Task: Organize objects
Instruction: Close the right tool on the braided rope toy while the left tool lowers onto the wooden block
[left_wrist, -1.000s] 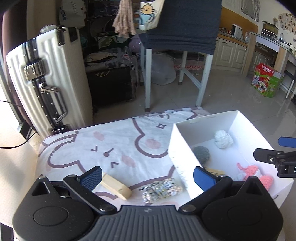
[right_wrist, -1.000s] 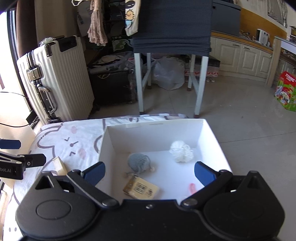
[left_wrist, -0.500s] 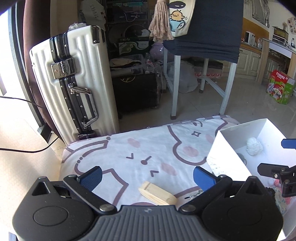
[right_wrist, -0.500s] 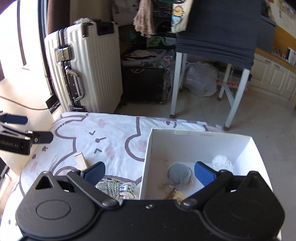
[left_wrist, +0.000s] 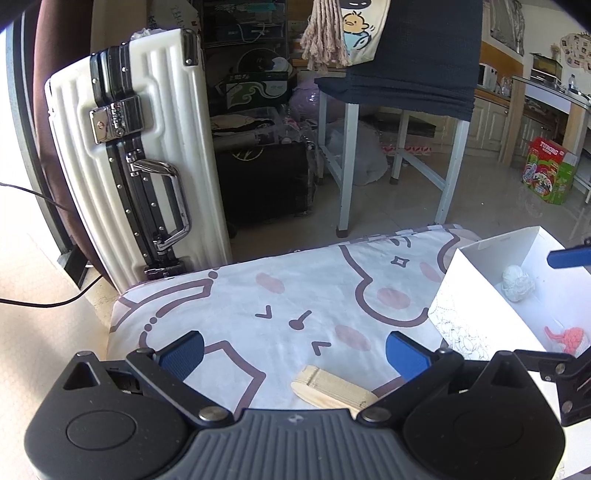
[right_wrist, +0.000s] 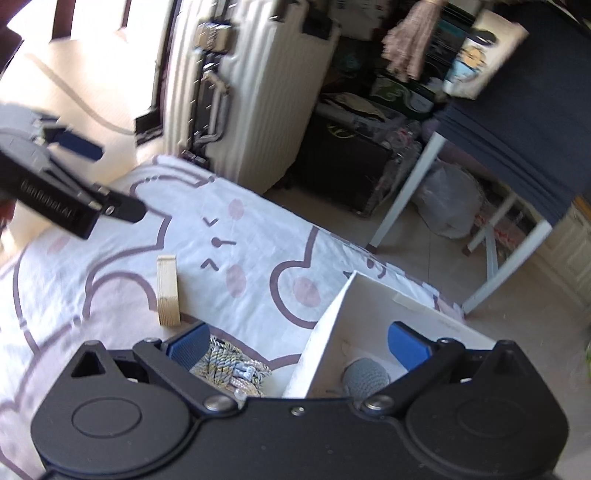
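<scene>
Change since earlier: both cameras have swung left; box now sits at right edge of left wrist view, rope bundle gone from that view; right wrist view is tilted and blurred, box slid to lower right.
Left gripper: jaws spread wide, nothing between them, hovering above the cloth.
Right gripper: jaws spread wide, empty; left blue pad over the rope bundle, right pad over the box interior; contact cannot be told.
Wooden block: lying flat on the cloth, low between the left gripper's fingers, not touched; in right wrist view it lies lengthwise, near the rope bundle.
Rope bundle: coiled grey-yellow cord on the cloth, just beside the box's outer left wall, partly hidden by gripper body.
White box: open top, on the right side of the cloth; near corner in right wrist view.
Inside box: white yarn ball toward far wall; pink knitted item nearer; grey knitted ball at near left corner.
Cloth: white with cartoon face print, covers the work surface.
Background: white suitcase upright behind cloth; white-legged table with dark cover; green carton on floor far right.
</scene>
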